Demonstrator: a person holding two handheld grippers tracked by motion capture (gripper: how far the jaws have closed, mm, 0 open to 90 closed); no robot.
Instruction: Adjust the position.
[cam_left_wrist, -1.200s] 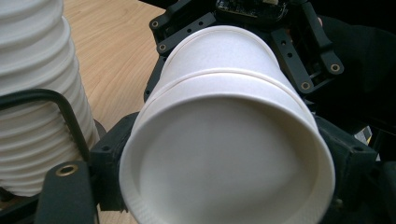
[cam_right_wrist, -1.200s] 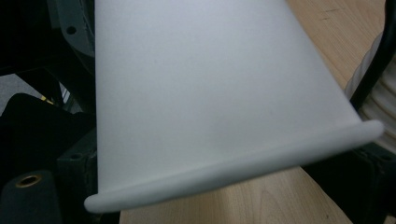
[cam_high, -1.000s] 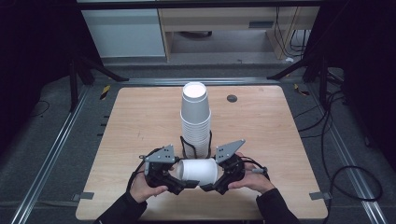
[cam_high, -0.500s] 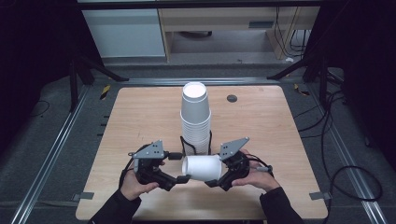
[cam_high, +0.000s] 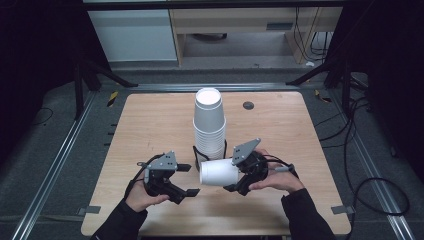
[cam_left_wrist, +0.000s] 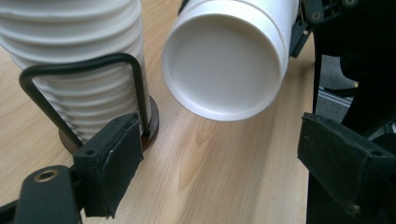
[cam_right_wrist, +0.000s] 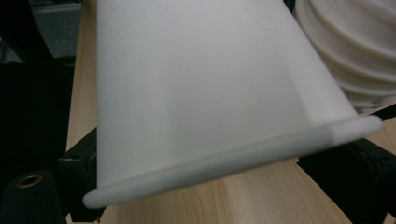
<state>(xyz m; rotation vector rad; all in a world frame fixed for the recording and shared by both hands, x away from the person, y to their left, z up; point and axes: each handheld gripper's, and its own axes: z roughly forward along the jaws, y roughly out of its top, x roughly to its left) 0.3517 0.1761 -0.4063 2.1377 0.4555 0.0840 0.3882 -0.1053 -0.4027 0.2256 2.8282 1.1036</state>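
Observation:
A single white paper cup (cam_high: 219, 172) lies on its side in the air just above the table, with my right gripper (cam_high: 231, 174) shut on its rim end. Its closed base (cam_left_wrist: 224, 60) points toward my left gripper (cam_high: 189, 179). That gripper stands open a short way to the left, with nothing between its pads (cam_left_wrist: 112, 163). In the right gripper view the cup (cam_right_wrist: 210, 93) spans the frame between both jaws. A tall stack of white cups (cam_high: 209, 125) stands upright in a black wire holder (cam_left_wrist: 135, 84) right behind the held cup.
The wooden table (cam_high: 150, 120) has a small dark round hole or plug (cam_high: 248, 105) at the back right. The wire holder's round base (cam_left_wrist: 152, 119) sits close to my left jaw. Cables trail off the table's right side (cam_high: 350, 130).
My left gripper has let go of the cup and drawn back to the left, jaws open. The right gripper keeps the cup, almost where it was.

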